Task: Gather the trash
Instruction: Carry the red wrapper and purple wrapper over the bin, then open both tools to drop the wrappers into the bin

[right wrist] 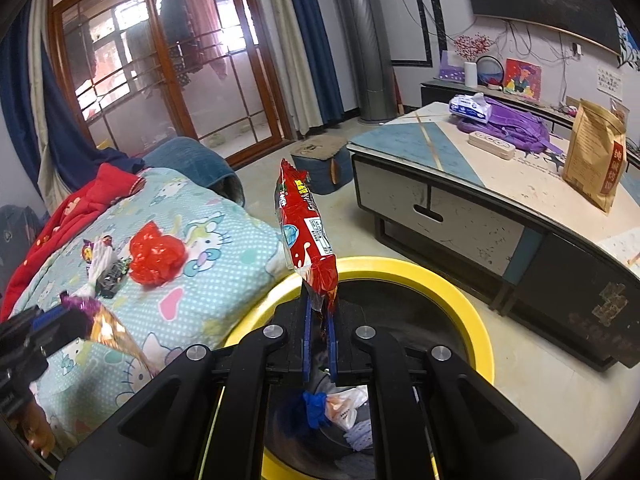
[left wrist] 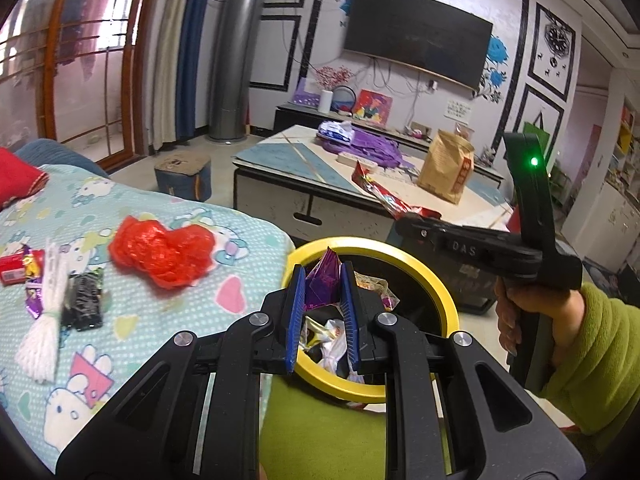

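Grippers over bin point(left wrist: 436, 272): left gripper point(left wrist: 322, 312) clamped purple wrapper point(left wrist: 322, 284), right gripper point(right wrist: 320, 340) clamped red packet point(right wrist: 304, 224) (upright, tall). Released off-centre, packet could catch the rim and fall outside.

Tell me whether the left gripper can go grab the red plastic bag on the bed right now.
Probably not yet: the left gripper is shut on a purple wrapper above the yellow-rimmed bin. Once that drops, the red plastic bag lies uncovered on the bedspread.

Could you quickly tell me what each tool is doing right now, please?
Left tool: shut on a crumpled purple foil wrapper.
Right tool: shut on a red plastic snack packet.
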The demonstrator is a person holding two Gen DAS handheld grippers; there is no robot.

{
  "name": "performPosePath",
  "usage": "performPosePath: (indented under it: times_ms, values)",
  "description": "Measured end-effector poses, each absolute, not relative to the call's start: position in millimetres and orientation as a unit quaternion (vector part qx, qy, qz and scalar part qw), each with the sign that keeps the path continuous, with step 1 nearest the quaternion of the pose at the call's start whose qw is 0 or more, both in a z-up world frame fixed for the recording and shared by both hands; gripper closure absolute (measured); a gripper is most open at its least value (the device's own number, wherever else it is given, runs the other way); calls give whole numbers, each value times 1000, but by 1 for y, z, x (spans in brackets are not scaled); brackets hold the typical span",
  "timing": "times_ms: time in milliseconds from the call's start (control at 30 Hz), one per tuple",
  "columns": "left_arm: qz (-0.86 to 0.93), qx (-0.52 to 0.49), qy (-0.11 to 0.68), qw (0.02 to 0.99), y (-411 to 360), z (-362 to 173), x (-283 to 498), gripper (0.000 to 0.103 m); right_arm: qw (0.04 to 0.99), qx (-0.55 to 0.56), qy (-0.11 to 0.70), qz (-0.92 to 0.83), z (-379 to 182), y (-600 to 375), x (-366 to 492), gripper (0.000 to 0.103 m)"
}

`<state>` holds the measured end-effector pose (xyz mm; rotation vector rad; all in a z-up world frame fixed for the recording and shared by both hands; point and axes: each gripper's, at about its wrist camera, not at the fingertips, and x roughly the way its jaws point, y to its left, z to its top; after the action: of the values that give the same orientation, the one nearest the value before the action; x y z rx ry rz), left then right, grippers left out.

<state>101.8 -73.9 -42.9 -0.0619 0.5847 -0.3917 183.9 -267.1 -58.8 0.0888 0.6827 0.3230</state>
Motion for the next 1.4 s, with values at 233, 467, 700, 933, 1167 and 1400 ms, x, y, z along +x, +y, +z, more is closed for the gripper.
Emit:
performPosePath:
  times_ms: [233,467,700,933,1167,1400]
  values:
    - [-208,-21,302,930,-92,-55,110,90,927,54,344,140,-69,-281,191,97]
    - [-224,-13,320,921,-109,-67,117,90,919,63,366,130,-85,-295,201,97]
    - [-238,2,331,913,-127,-77,126,90,909,81,389,128,-100,-304,209,97]
    - [-243,10,342,908,-140,-90,135,90,900,91,407,127,-111,-309,214,97]
    - [-245,8,355,902,-145,-99,146,90,889,90,430,128,-122,-308,220,96]
    - [-229,-4,361,904,-139,-101,151,57,887,103,436,112,-126,-313,222,64]
